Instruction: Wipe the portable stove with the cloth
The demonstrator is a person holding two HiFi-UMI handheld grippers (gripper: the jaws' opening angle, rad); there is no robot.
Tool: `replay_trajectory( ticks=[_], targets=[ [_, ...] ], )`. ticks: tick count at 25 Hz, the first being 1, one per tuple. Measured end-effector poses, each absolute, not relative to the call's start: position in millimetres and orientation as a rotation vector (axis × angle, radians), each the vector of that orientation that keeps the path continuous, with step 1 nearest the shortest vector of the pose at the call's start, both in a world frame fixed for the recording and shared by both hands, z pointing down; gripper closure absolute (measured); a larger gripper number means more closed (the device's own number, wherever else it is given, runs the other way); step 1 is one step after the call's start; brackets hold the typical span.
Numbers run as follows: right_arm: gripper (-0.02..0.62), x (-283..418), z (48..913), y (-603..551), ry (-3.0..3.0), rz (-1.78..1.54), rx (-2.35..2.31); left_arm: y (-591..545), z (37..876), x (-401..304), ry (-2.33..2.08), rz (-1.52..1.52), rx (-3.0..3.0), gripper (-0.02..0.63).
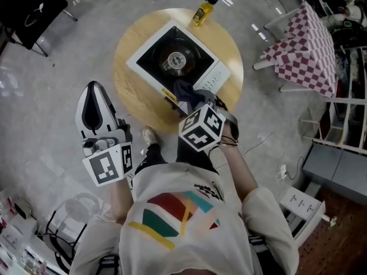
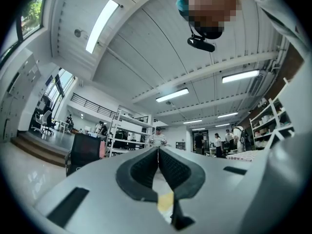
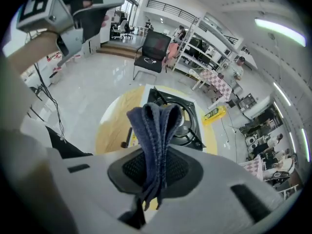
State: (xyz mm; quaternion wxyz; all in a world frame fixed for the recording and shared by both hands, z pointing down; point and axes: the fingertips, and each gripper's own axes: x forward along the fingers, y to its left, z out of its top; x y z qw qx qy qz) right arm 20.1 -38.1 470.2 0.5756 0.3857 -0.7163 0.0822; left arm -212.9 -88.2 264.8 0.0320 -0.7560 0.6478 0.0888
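The portable stove, white with a black top and round burner, sits on a round wooden table. My right gripper is shut on a folded dark blue cloth and hovers at the stove's near right corner. In the right gripper view the cloth stands up between the jaws of that gripper, with the stove beyond it. My left gripper is held off the table to the left, shut and empty. Seen from its own camera, the left gripper points up at the ceiling.
A yellow bottle stands at the table's far edge. A checkered-cloth table and white shelving are at the right, a black chair at the far left. Cables and a power strip lie on the floor.
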Motion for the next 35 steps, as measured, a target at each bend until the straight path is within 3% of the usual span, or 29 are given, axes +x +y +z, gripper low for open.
replay_trajectory(
  ticks=[7, 15, 26, 35],
  targets=[
    [0.562, 92, 454, -100, -1.891, 0.305, 0.769, -93, 248, -173, 2.029, 0.276, -2.230, 0.600],
    [0.563, 119, 445, -191, -2.209, 0.596, 0.186, -129, 238, -117, 2.154, 0.216, -2.054, 0.600],
    [0.563, 85, 501, -289, -2.087, 0.884, -0.116, -141, 290, -107, 2.451, 0.010, -1.788, 0.600],
    [0.563, 47, 503, -322, -2.023, 0.988, 0.027, -149, 301, -99, 2.507, -0.036, -1.733, 0.600]
  ],
)
